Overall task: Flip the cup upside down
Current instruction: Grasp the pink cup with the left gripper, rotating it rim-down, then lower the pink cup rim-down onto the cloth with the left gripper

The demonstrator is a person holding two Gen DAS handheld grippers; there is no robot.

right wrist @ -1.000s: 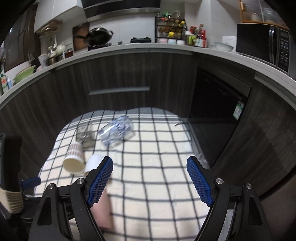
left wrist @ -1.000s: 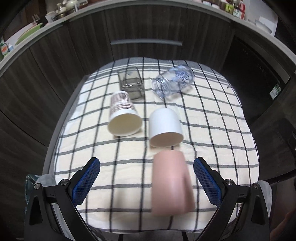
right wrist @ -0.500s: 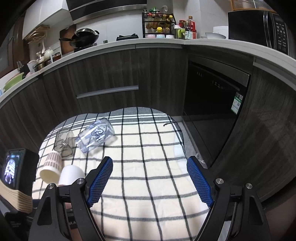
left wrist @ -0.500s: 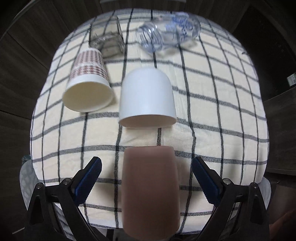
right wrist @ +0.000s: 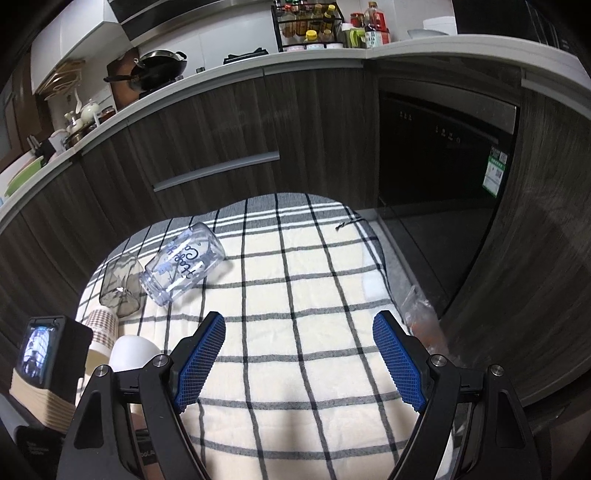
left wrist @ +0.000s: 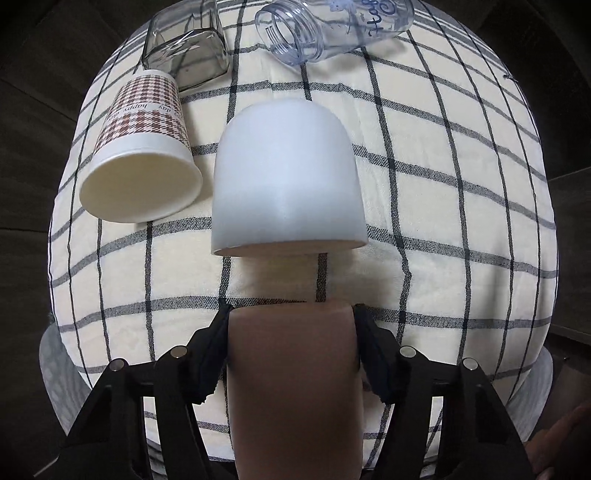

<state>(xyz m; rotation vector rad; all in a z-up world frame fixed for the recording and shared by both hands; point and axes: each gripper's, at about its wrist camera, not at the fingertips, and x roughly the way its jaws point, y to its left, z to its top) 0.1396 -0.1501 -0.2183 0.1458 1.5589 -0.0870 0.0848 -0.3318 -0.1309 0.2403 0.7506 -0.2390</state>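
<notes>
A pink cup (left wrist: pixel 293 384) lies on its side on the checked cloth (left wrist: pixel 443 221), base pointing away from me. My left gripper (left wrist: pixel 291 325) is shut on it, one finger against each side. A white cup (left wrist: pixel 288 177) lies on its side just beyond, mouth toward me; it also shows in the right wrist view (right wrist: pixel 129 350). My right gripper (right wrist: pixel 299 347) is open and empty above the cloth's (right wrist: pixel 295 295) right half.
A houndstooth paper cup (left wrist: pixel 142 155), a square smoky glass (left wrist: pixel 186 55) and a clear jar with blue lettering (left wrist: pixel 332 26) lie on their sides at the far end. Dark cabinets (right wrist: pixel 221 129) and a dishwasher (right wrist: pixel 443 147) stand behind the table.
My left gripper has moved forward and down over the pink cup and closed on its sides. The right gripper has risen a little and stays open.
</notes>
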